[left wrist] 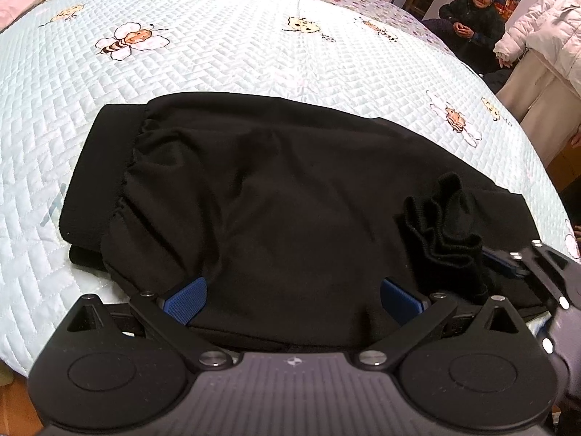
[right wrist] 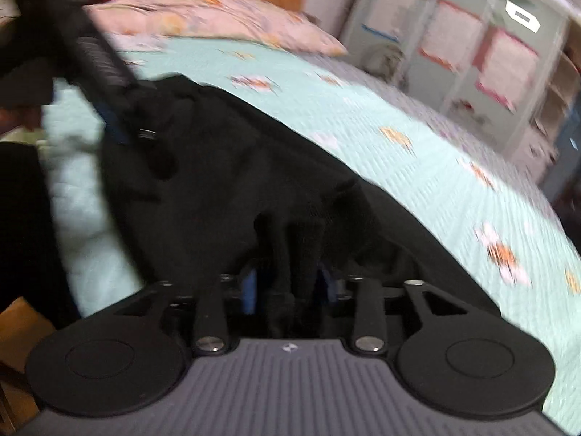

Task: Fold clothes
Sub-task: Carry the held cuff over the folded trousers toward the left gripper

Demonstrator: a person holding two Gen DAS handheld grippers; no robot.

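The left hand-held gripper (left wrist: 292, 299) is closest in the left wrist view. Its 2 blue pads (left wrist: 185, 299) stand wide apart, and the near edge of the black garment (left wrist: 254, 196) lies between them. The pads do not squeeze the cloth, so this hand-held gripper is released.

The right hand-held gripper (right wrist: 287, 290) sits just beside it, at the right edge of the left wrist view. In its own view the picture is blurry. A bunched fold of the black cloth stands between its 2 fingers. The blue pads (right wrist: 250, 290) show a gap on each side of the fold, so it looks let go, not clenched.

The black garment lies folded on the bed (left wrist: 236, 58), near the front edge. Its wide stretchy band (left wrist: 94, 167) is on the left side. A small ribbed cuff (left wrist: 439, 221) is crumpled on top at the right.

The bed has a pale green quilt with bees (left wrist: 132, 40) on it. Farther back lies a pink flowered pillow (right wrist: 225, 18).

Past the far corner of the bed a person (left wrist: 472, 18) in dark clothes sits. A white puffy coat (left wrist: 544, 25) is next to them.
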